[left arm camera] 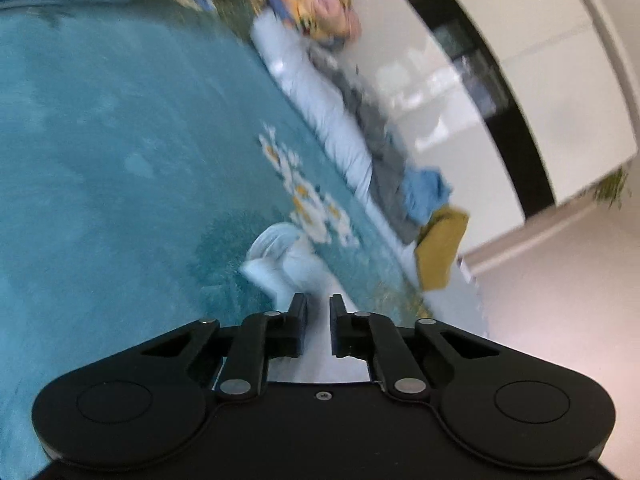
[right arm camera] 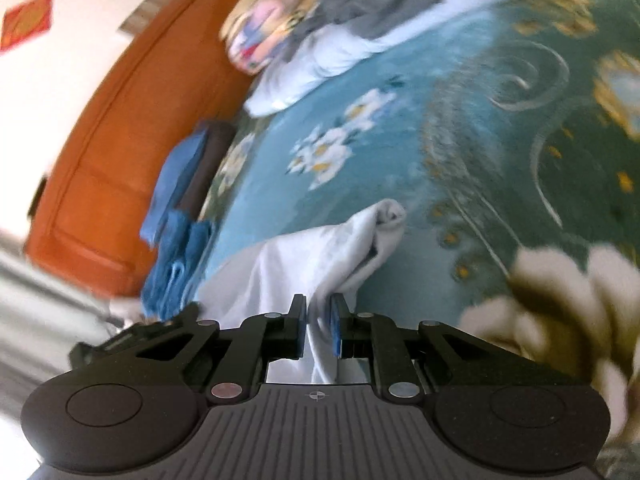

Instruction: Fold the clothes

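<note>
Left wrist view: left gripper (left arm camera: 318, 308) jaws drawn in narrow, clamped on a strip of the white garment (left arm camera: 280, 256). Cloth runs up from between the fingers and ends in a bunched, rolled lump just ahead, resting on the teal floral bedspread (left arm camera: 100, 140). Its long axis follows the gripper's pointing line, tilted slightly left in frame. Beyond it, along the bed's far edge: a white duvet (left arm camera: 320, 92), grey clothing (left arm camera: 372, 132), a blue piece (left arm camera: 424, 192), a mustard-yellow piece (left arm camera: 440, 248). Heavy motion blur.

Right wrist view: right gripper (right arm camera: 319, 312) jaws likewise narrow, blue pads pinching the white garment (right arm camera: 312, 256). From the fingers the fabric spreads forward and right, tapering to a rolled tip that points up-right; the wider part drapes to the left. Cannot tell which part of the garment that tip is. Folded blue clothes (right arm camera: 176, 216) are stacked at the bed's left edge beside an orange headboard (right arm camera: 120, 120). A colourful patterned bundle (right arm camera: 264, 24) sits by the duvet farther out.
</note>
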### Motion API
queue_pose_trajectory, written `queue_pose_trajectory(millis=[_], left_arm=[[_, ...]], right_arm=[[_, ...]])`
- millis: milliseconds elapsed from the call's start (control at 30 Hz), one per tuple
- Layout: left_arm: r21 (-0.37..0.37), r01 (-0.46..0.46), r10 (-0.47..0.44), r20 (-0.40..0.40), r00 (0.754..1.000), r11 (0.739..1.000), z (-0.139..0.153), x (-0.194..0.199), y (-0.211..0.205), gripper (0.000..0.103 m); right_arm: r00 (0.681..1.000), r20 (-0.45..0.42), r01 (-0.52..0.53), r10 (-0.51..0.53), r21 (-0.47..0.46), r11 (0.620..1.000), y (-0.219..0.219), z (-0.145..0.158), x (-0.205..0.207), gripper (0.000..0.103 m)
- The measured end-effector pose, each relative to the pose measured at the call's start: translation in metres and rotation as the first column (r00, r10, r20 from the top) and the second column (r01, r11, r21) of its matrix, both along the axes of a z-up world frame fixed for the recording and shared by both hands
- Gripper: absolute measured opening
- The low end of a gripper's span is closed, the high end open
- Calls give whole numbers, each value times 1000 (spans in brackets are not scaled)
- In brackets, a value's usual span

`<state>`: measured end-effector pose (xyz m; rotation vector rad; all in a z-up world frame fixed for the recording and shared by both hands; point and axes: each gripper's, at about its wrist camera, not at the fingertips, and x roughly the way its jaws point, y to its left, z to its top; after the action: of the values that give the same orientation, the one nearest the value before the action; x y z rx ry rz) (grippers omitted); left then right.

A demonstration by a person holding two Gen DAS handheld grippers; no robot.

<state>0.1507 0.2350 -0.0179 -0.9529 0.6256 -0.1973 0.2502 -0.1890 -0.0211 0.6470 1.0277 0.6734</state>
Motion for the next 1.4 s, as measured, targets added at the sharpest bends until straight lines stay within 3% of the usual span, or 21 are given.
queue_pose_trajectory(millis=[67,167,367,433,467,600,800,1000,1167,1233,1400], left_arm=[[-25,-39,40,19,999,999,3,-19,3,7],[0,-77,77,-30,997,997,-1,-30,6,6],[38,-83,86,-62,994,996,-2,-19,12,8],[61,-68,73,-78,994,996,-1,-7,11,17],[75,-56,62,-85,994,996,-1,-1,10,29],[122,22,-7,-123,992,992,-8,23,5,47],[110,139,-115,-203,972,984,-32,51,1,50],[23,176,-169,-169,971,984,-50,69,4,55],[-12,222,-222,-138,965,975,-57,85,-4,53],[-18,209,-209,-132,969,978,-57,87,-6,53],[17,180,-175,-161,971,984,-56,84,-9,22]], right_arm=[[999,10,-33,33,-22,999,4,1,4,11],[1000,-27,-7,5,-58,998,2,-9,9,11],[998,-1,55,-55,-73,996,-15,-14,2,16],[997,-8,81,-82,-92,992,-19,-17,3,28],[996,-28,84,-87,-82,993,-21,-21,3,30],[992,-86,85,-88,-36,996,-25,-36,-3,40],[990,-122,76,-74,12,997,-17,-50,-8,41],[992,-122,46,-38,64,997,-3,-56,0,41],[993,-116,41,-30,96,995,7,-61,7,37],[993,-115,49,-38,90,995,10,-63,8,31],[991,-122,68,-58,79,995,14,-63,10,26]])
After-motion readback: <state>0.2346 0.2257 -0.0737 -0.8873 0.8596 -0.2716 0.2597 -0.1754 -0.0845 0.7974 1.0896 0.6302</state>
